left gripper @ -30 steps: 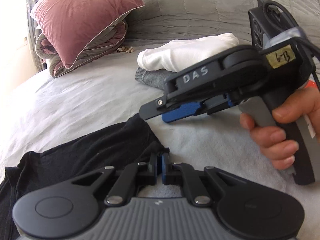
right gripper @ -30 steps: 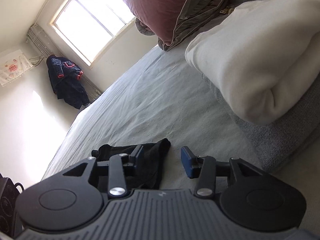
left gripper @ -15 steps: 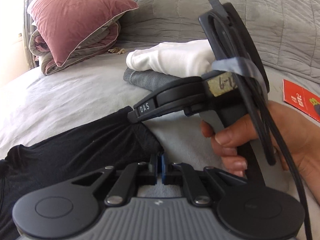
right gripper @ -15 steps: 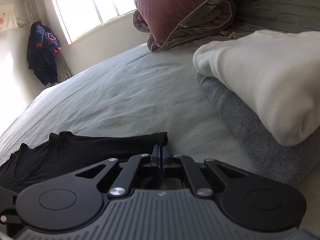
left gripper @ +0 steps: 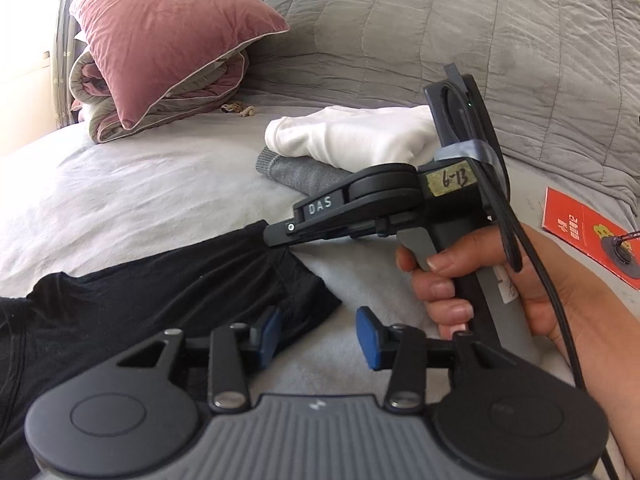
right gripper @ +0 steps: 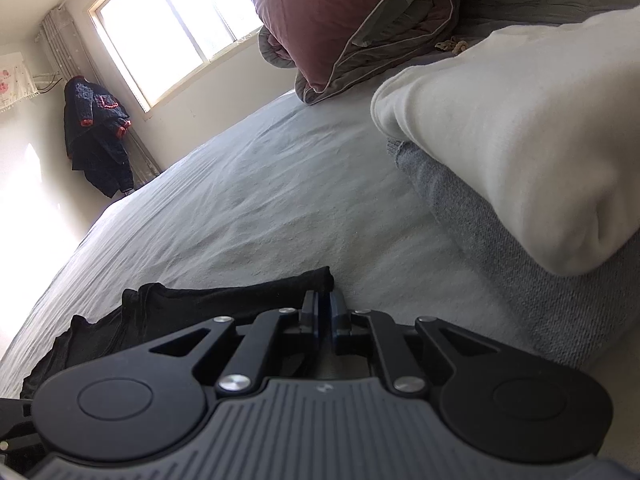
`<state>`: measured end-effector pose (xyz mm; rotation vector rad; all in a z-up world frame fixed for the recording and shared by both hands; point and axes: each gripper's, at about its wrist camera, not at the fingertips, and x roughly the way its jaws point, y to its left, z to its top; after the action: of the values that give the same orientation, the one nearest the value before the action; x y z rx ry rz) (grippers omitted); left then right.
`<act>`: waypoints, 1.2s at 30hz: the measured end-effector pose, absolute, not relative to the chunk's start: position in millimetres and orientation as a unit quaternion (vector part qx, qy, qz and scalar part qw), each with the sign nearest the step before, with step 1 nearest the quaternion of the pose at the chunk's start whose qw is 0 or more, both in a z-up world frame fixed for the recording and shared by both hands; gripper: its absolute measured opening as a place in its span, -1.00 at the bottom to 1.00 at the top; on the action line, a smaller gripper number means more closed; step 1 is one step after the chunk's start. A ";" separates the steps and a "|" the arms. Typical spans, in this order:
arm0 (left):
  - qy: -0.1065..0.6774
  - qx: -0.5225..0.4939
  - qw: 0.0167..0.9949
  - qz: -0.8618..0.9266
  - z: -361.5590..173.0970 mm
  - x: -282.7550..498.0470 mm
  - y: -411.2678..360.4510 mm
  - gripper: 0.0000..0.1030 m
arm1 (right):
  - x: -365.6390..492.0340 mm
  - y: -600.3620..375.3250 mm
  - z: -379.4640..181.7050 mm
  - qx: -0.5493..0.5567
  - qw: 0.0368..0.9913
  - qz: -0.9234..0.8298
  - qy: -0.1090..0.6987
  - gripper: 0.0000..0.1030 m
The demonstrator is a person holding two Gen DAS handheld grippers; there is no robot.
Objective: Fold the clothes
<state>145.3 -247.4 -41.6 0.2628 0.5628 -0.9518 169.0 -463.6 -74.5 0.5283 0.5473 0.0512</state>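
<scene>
Both grippers at black garment (left gripper: pixel 140 304) corner — right (right gripper: pixel 325 316) pinching, left (left gripper: pixel 318 338) spread.

A grey-sheeted bed (left gripper: pixel 120 184) is seen bearing a black garment (left gripper: pixel 120 312) lower left, folded grey clothing (left gripper: pixel 304 176) at centre, a rolled quilt (left gripper: pixel 160 108) upper left, and a red card (left gripper: pixel 576 232) at right.

Left wrist view: low over bed (left gripper: pixel 120 184), facing headboard pillow (left gripper: pixel 160 40). Right wrist view: lower, tilted, facing window (right gripper: pixel 176 28). Both share black shirt (left gripper: pixel 140 292), folded white-grey stack (right gripper: pixel 520 140).
</scene>
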 end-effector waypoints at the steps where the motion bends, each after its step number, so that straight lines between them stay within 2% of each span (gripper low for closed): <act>1: 0.264 0.124 0.847 -0.445 -40.5 145.6 -244.0 0.02 | 167.6 -468.1 -74.8 0.273 0.924 0.031 0.266 -0.74; 3: 0.260 0.130 0.855 -0.430 -40.5 147.1 -240.6 0.09 | 164.6 -477.8 -74.9 0.304 0.915 0.034 0.265 -0.70; 5: 0.259 0.142 0.857 -0.422 -41.8 148.1 -241.6 0.10 | 159.4 -484.9 -72.6 0.324 0.909 0.041 0.258 -0.46; 6: 0.257 0.148 0.858 -0.419 -42.6 148.6 -242.8 0.12 | 156.8 -488.5 -71.4 0.334 0.907 0.045 0.254 -0.21; 7: 0.255 0.154 0.858 -0.419 -43.9 149.1 -245.8 0.12 | 154.4 -490.0 -69.8 0.338 0.906 0.047 0.250 -0.08; 13: 0.258 0.187 0.849 -0.421 -58.5 156.2 -282.7 0.12 | 150.2 -490.5 -68.1 0.341 0.905 0.045 0.250 -0.06; 17: 0.279 0.164 0.868 -0.377 -57.8 166.0 -300.3 0.12 | 150.0 -489.6 -68.2 0.340 0.905 0.043 0.251 -0.04; 18: 0.290 0.148 0.873 -0.362 -57.6 169.7 -302.1 0.03 | 150.0 -489.7 -68.3 0.341 0.905 0.043 0.251 -0.04; 21: 0.314 0.109 0.891 -0.308 -55.7 179.8 -303.7 -0.91 | 149.8 -490.1 -68.5 0.342 0.905 0.043 0.251 -0.03; 26: 0.355 -0.098 0.887 -0.278 -48.1 206.0 -258.1 -0.92 | 149.5 -490.4 -68.5 0.350 0.901 0.045 0.252 0.00; 30: 0.335 -0.228 0.878 -0.256 -44.1 213.2 -210.2 -0.92 | 149.8 -488.6 -67.5 0.361 0.895 0.057 0.254 0.00; 33: 0.318 -0.296 0.868 -0.240 -42.9 216.8 -179.1 -0.92 | 152.1 -482.2 -66.0 0.363 0.892 0.077 0.257 0.00; 36: 0.296 -0.315 0.872 -0.231 -46.5 214.7 -154.8 -0.92 | 156.3 -471.5 -62.1 0.354 0.892 0.097 0.263 0.00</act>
<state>214.7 -154.8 -46.5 -0.6580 0.6179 -0.4826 156.3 -471.5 -62.1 0.7339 0.5461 0.2003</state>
